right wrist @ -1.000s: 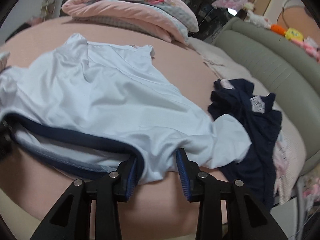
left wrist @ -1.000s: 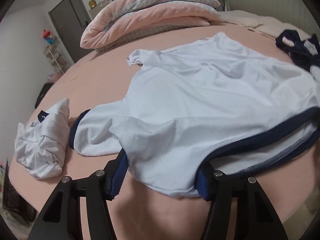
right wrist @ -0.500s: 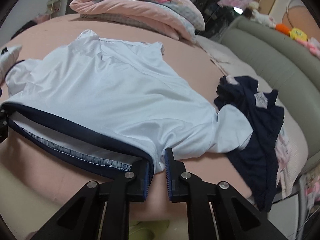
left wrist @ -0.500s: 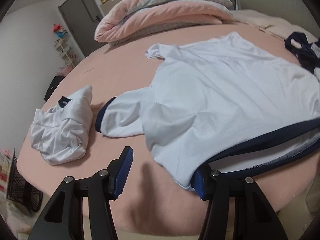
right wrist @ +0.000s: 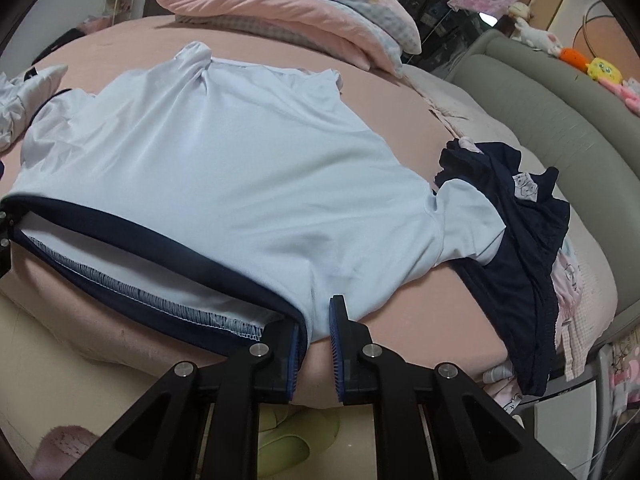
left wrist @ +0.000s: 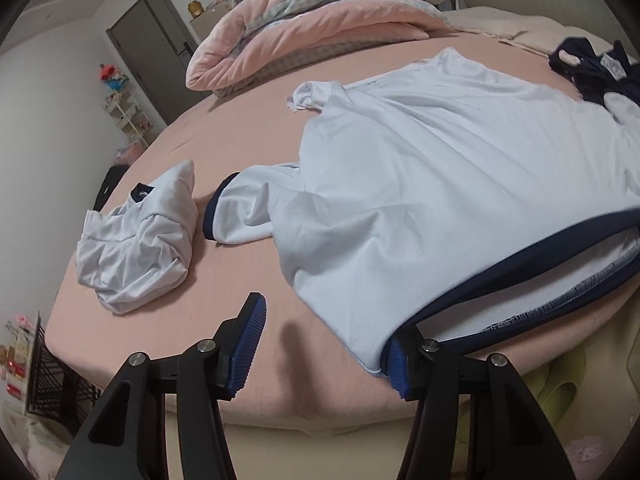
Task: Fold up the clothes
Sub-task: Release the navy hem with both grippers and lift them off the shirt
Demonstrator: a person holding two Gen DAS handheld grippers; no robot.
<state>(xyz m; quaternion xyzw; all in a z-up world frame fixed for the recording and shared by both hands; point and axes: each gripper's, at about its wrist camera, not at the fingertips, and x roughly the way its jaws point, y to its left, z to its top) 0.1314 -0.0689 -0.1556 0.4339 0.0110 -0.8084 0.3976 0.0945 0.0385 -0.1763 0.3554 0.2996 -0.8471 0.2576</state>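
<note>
A white shirt (left wrist: 440,184) with a navy hem band (left wrist: 520,256) lies spread on the pink bed sheet (left wrist: 200,140), hem toward me. My left gripper (left wrist: 324,320) is open over bare sheet. The hem's left corner rests against its right finger (left wrist: 396,364), and nothing is between the pads. In the right wrist view my right gripper (right wrist: 318,316) is shut on the right corner of the shirt (right wrist: 224,176), with white cloth pinched between the blue pads. The hem gapes open and shows its inside (right wrist: 120,280).
A folded white garment (left wrist: 140,240) lies left of the shirt. A crumpled navy garment (right wrist: 520,240) sits at the right, under one sleeve. A folded pink quilt (left wrist: 312,28) is at the back. A padded grey headboard (right wrist: 560,120) is at the right, and a black wire basket (left wrist: 52,384) stands by the bed.
The right gripper closed on the hem corner. Both grippers drew back toward the bed's edge and the shirt stretched flatter. The cloth that lay between the left fingers now only touches the right one.
</note>
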